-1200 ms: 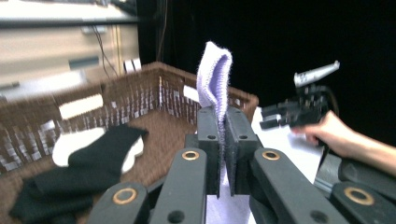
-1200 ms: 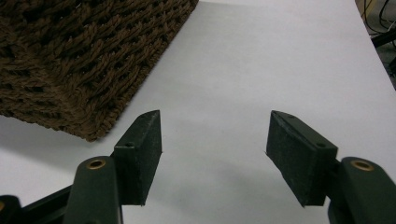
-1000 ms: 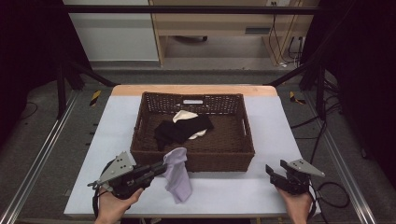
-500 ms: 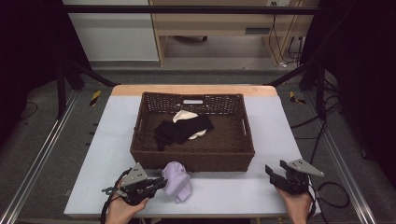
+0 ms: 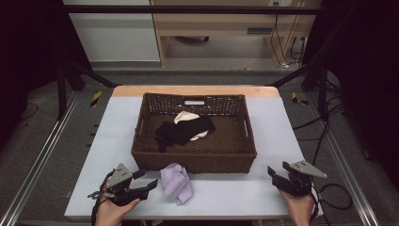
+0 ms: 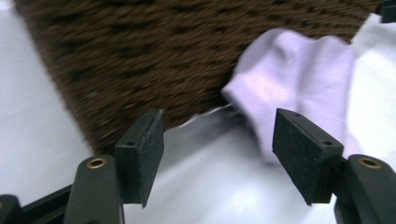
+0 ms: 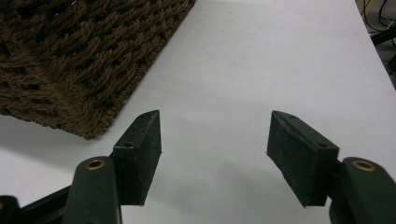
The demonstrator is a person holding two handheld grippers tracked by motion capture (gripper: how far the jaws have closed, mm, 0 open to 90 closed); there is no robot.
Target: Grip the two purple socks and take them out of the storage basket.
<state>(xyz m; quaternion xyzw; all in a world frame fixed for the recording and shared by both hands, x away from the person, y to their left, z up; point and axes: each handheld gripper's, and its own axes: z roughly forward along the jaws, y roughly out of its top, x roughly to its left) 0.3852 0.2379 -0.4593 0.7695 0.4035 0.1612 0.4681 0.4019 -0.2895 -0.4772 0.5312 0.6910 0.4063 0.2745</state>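
Note:
A lilac sock (image 5: 176, 182) (image 6: 299, 88) lies crumpled on the white table, just in front of the brown wicker basket (image 5: 141, 127) (image 6: 140, 56). My left gripper (image 5: 147, 179) (image 6: 217, 154) rests low on the table at the sock's left. Its jaws have just been opening and now stand wide, with nothing between the pads. The sock's edge sits just beyond the right pad. My right gripper (image 5: 277, 169) (image 7: 215, 149) is open over bare table near the basket's front right corner (image 7: 70, 56). Inside the basket lie a black garment (image 5: 181, 132) and a white one (image 5: 186, 117).
The basket takes up the middle of the table (image 5: 282, 127), with bare white surface on both sides and a strip in front. The table's front edge runs just below both hands. Metal rails (image 5: 42, 155) flank the table.
The left gripper sank to the table with the lilac sock, then let it go; the sock now lies flat in front of the basket. The right gripper has kept still.

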